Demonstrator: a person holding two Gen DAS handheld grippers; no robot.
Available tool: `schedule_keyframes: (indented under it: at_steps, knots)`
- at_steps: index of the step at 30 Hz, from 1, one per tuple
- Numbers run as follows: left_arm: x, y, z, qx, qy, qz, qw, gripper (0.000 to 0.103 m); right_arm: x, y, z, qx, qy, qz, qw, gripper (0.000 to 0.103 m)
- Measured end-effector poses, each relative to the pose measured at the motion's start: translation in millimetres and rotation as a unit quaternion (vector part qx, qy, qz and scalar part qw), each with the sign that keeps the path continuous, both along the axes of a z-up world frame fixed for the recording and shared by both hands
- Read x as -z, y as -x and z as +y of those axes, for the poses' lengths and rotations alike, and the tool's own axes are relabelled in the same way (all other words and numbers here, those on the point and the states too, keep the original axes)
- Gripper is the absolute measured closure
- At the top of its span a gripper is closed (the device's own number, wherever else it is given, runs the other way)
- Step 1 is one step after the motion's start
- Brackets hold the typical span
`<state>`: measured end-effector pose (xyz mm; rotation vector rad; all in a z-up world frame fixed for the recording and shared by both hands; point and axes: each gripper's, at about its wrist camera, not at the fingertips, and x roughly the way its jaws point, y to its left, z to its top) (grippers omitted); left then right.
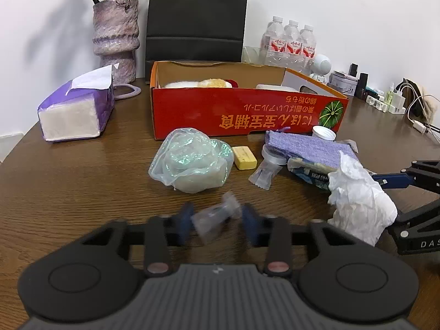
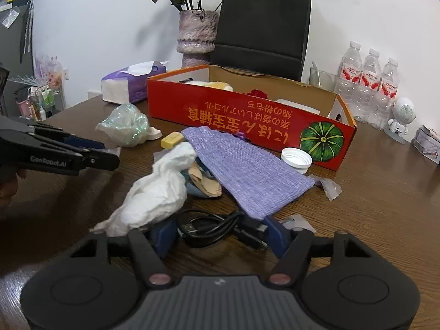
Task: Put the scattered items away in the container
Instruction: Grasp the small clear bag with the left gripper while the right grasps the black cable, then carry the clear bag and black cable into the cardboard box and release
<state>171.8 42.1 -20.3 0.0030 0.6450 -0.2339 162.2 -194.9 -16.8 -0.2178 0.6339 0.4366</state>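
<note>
left wrist: left gripper clamps clear wrapper; right gripper open astride black cable, crumpled tissue crowding.

Bare table lies open left of the clutter, while the crumpled tissue and purple cloth crowd the way toward the red box's near wall.

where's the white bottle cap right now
The white bottle cap sits on the table against the front of the red box, just below its pumpkin picture, by the far edge of the purple cloth.
</note>
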Motion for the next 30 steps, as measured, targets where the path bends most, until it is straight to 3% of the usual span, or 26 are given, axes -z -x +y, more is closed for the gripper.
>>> schedule_keyframes:
  at_steps: [3,13,22,30]
  knots:
    - [-0.8,3.8,2.2,0.001,0.006,-0.001,1.0,0.078,-1.1,1.7,-1.4,0.004,-0.006,0.0,1.0,0.043]
    - [-14.0,23.1,5.2,-0.001,0.011,-0.025,0.9996,0.078,-10.1,12.0,-6.2,0.018,-0.019,-0.011,1.0,0.045]
    - [-34.3,34.8,3.0,-0.006,0.026,-0.049,0.9984,0.078,-29.0,20.4,-14.8,0.029,-0.026,-0.043,0.998,0.045]
    - [-60.0,21.6,-5.3,-0.002,0.037,-0.081,0.996,0.078,-56.5,1.0,-20.9,0.046,-0.051,-0.081,0.994,0.045]
